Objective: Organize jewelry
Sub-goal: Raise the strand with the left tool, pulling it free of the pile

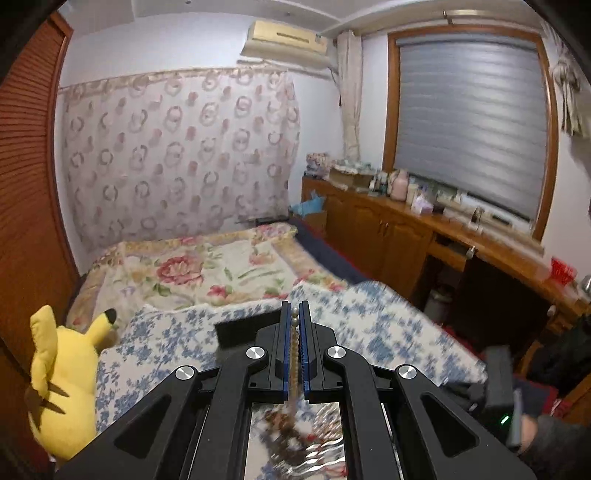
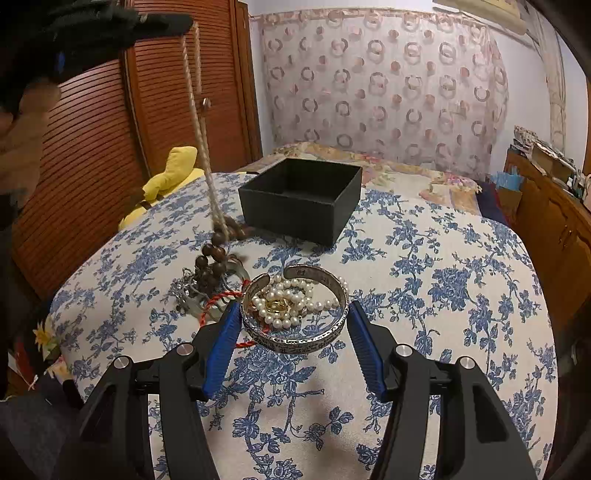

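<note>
My left gripper (image 1: pixel 294 308) is shut on a beige bead necklace (image 1: pixel 294 343) and holds it high above the bed. In the right wrist view that necklace (image 2: pixel 195 110) hangs from the left gripper (image 2: pixel 177 24) down to a pile of dark wooden beads (image 2: pixel 212 258) and tangled chains. My right gripper (image 2: pixel 291 321) is open, its blue pads either side of a silver cuff bangle (image 2: pixel 295 341) that holds white pearls (image 2: pixel 291 299) and a gold ring (image 2: pixel 277 304). An open, empty black box (image 2: pixel 301 199) sits behind on the bedspread.
The blue-flowered bedspread (image 2: pixel 424 295) covers the bed. A yellow plush toy (image 1: pixel 62 373) lies at the bed's left edge by a wooden louvred wardrobe (image 2: pixel 92 155). A wooden counter (image 1: pixel 424 225) with bottles runs along the right under the window.
</note>
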{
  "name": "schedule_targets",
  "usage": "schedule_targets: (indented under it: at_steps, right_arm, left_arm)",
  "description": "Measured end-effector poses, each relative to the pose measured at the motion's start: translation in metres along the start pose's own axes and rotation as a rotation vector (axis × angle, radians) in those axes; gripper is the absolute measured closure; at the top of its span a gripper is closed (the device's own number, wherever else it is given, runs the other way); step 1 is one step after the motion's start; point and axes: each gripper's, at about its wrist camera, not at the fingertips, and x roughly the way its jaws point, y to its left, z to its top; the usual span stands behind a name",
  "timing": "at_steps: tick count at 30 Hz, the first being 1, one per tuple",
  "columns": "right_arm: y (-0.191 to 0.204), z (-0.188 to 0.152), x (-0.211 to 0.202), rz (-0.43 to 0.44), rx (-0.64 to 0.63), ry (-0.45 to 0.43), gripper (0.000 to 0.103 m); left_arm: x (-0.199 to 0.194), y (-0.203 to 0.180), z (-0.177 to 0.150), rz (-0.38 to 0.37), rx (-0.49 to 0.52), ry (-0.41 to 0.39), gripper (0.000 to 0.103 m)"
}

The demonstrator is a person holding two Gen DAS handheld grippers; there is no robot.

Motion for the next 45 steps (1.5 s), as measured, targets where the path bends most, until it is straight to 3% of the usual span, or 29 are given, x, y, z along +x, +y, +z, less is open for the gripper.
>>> schedule_targets:
  at_steps: [5,28,36,45]
  right_arm:
    - [0.000,-0.004,0.009,-0.004,0.003,0.022,0.042]
    - [0.004,-0.006,0.024,0.020,-0.007,0.045,0.039]
    - [0.025,0.003,0.019,0.094,-0.016,0.011,0.039]
    - [0.021,0.011,0.024,0.106,0.006,0.003,0.042]
  left_arm:
    - [0.015,0.016,-0.020,0.019,-0.038,0.054,0.099]
    - [-0.025,-0.014,0.030,-0.019,0.016,-0.059,0.099]
    - [-0.027,-0.022,0.032,-0.038,0.010,-0.068,0.099]
    - [-0.021,-0.031,0.021,-0.074,0.004,-0.044,0.099]
